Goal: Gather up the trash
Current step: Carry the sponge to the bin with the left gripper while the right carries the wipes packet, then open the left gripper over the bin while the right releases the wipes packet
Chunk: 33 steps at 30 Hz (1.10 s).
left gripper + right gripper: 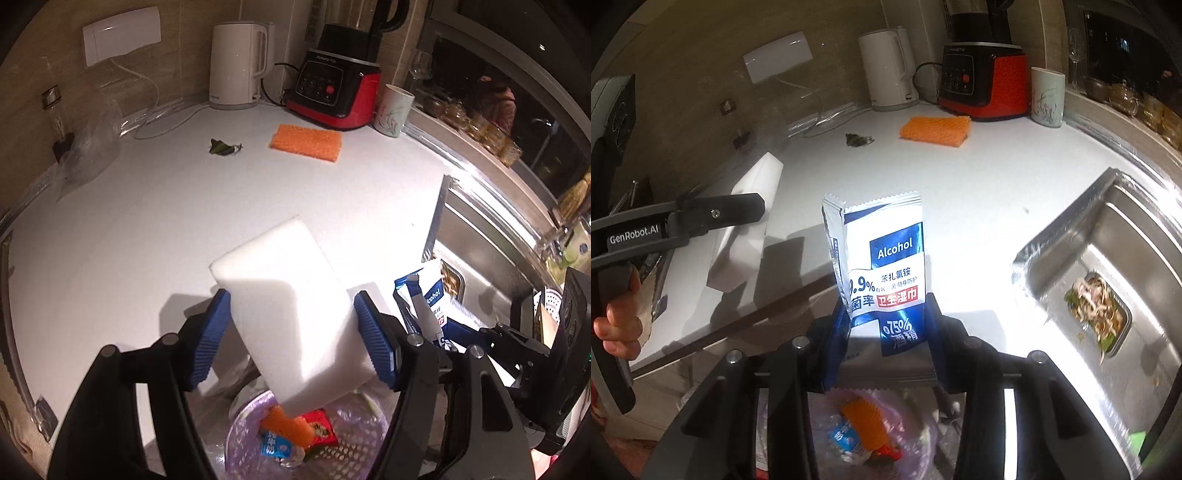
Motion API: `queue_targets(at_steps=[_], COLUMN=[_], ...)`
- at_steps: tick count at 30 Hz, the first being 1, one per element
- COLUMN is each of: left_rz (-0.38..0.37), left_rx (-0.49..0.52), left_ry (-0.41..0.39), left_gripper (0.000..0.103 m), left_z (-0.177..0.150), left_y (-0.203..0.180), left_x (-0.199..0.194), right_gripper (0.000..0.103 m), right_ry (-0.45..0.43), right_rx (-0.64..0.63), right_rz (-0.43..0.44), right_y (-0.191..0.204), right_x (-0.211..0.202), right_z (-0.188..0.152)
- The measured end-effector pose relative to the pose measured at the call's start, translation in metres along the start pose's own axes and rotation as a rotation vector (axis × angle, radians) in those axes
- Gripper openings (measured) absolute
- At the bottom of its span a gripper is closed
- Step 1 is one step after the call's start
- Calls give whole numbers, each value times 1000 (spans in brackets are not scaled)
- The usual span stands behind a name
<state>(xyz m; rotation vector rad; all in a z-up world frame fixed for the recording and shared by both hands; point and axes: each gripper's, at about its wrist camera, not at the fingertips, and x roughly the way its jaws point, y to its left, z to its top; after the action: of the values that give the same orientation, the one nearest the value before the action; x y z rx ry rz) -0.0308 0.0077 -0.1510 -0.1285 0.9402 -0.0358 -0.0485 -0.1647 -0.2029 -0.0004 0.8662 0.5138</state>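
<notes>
A: Where do we stand relative to the bin? We see the purple trash basket (354, 439) below and just in front of both tools, at the counter's near edge, already holding an orange piece and small wrappers.

B: And the loads? Our left gripper (291, 343) carries the white foam block (291, 306), its long axis tilted, upper end toward the countertop (147, 229), lower end hanging over the basket. The blue pads (376, 347) press its two sides, so the jaws stand wide but clamped.

A: Our right gripper (886, 332) pinches the alcohol wipe packet (886, 266) upright by its lower part, jaws narrow, the basket (923, 435) showing beneath.

B: We judge both hands about equally near; letting go over the basket is the pending step.

A: Left on the counter, well apart: an orange sponge (306, 142) and a dark scrap (223, 147).
</notes>
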Motion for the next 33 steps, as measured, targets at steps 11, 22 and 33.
queue_targets(at_steps=[11, 22, 33], left_rz=[-23, -26, -32], left_rx=[110, 170, 216], left_ry=[10, -13, -30], left_gripper=[67, 67, 68], left_z=[-102, -124, -129], left_y=[1, -3, -10], left_x=[-48, -69, -70], right_gripper=[40, 40, 85], right_ry=[35, 180, 293], right_rx=[36, 105, 153], right_rz=[-35, -95, -168], right_y=[63, 56, 43], right_x=[-30, 53, 101], right_z=[-87, -146, -170])
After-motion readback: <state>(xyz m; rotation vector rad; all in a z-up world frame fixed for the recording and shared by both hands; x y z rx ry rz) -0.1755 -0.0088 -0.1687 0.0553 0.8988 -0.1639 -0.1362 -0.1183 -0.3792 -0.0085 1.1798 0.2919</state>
